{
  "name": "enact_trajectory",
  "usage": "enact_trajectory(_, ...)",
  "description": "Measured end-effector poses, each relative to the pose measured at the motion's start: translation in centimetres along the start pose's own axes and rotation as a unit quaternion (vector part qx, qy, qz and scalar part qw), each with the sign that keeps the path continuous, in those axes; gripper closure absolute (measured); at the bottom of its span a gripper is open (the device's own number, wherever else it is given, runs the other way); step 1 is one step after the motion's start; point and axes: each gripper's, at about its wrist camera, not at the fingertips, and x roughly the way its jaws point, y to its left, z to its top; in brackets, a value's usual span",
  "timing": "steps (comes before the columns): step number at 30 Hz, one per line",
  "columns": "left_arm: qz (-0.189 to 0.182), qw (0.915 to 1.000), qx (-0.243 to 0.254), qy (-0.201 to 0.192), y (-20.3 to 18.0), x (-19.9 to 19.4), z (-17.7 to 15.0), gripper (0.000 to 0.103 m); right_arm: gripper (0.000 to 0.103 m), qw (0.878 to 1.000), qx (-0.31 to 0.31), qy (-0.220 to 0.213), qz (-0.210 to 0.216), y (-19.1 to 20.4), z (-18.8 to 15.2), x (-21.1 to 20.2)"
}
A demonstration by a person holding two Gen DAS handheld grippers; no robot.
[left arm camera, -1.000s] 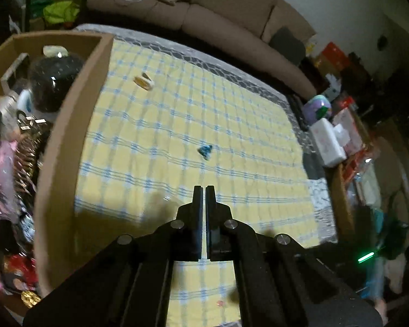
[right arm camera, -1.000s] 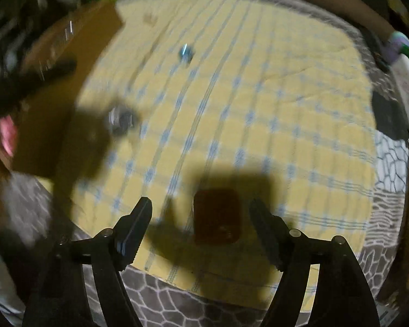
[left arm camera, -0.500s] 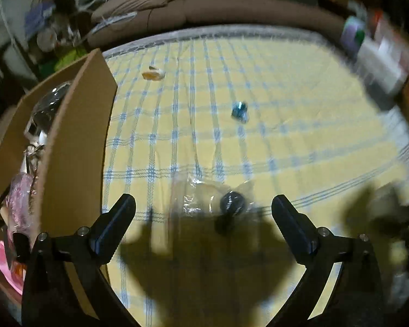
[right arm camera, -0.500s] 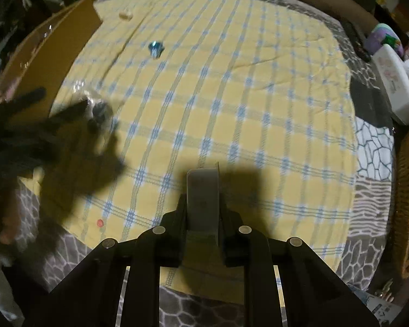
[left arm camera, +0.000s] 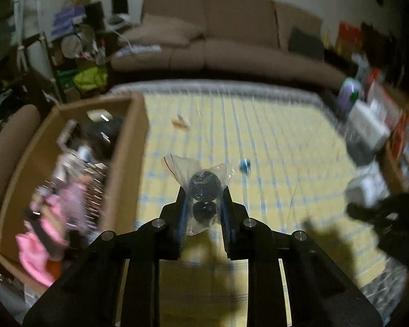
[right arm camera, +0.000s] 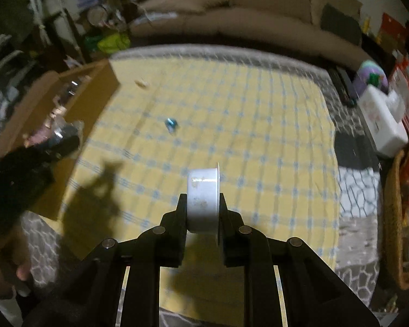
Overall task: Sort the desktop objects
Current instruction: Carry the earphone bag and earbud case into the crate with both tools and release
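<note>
Above the checked cloth, the left gripper had just been closing, and its fingers pinched a clear bag with two dark round pieces inside, held clear of the cloth. Gripping across the filled part kept the slack plastic from slipping out. The box stood just to its left, open-topped and already crowded, so it was probably the bag's destination. The right gripper had its fingers narrowed on a white tape roll, clamped across its flat sides, which stopped it from rolling; it too hung above the cloth. A blue trinket and a pale scrap lay on the cloth, unsorted.
</note>
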Motion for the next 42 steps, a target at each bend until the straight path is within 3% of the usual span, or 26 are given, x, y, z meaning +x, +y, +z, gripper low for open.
enact_trajectory(6, 0.004, 0.9981, -0.032, -0.053, 4.9, -5.8, 2.2, 0.083, 0.085, 0.997, -0.017, -0.026, 0.069, 3.6, 1.1, -0.8)
enact_trajectory(14, 0.031, 0.9954, -0.069, -0.059, 12.1, -6.7, 3.2, 0.083, 0.085, 0.994, -0.053, -0.029, 0.095, 10.9, 2.7, -0.2)
enact_trajectory(20, 0.037, 0.9938, -0.099, -0.035, 16.8, -6.0, 2.5, 0.083, 0.085, 0.988, -0.099, -0.015, 0.119, 18.0, 2.9, 1.0)
enact_trajectory(23, 0.035, 0.9915, -0.123, -0.022, 19.2, -5.8, 2.1, 0.083, 0.085, 0.985, -0.084, -0.005, 0.148, 20.3, 3.2, 1.9)
enact_trajectory(30, 0.035, 0.9864, -0.161, 0.003, 22.8, -5.4, 1.1, 0.083, 0.085, 0.981, -0.098, 0.011, 0.168, 27.0, 3.8, 3.9)
enact_trajectory(36, 0.048, 0.9843, -0.157, 0.063, 24.5, -3.2, -0.2, 0.083, 0.084, 0.975, -0.075, 0.056, 0.202, 28.4, 3.7, 5.8)
enact_trajectory(42, 0.025, 0.9811, -0.174, 0.081, 25.1, -2.5, -0.5, 0.079, 0.082, 0.982, -0.064, 0.044, 0.17, 26.8, 3.9, 4.5)
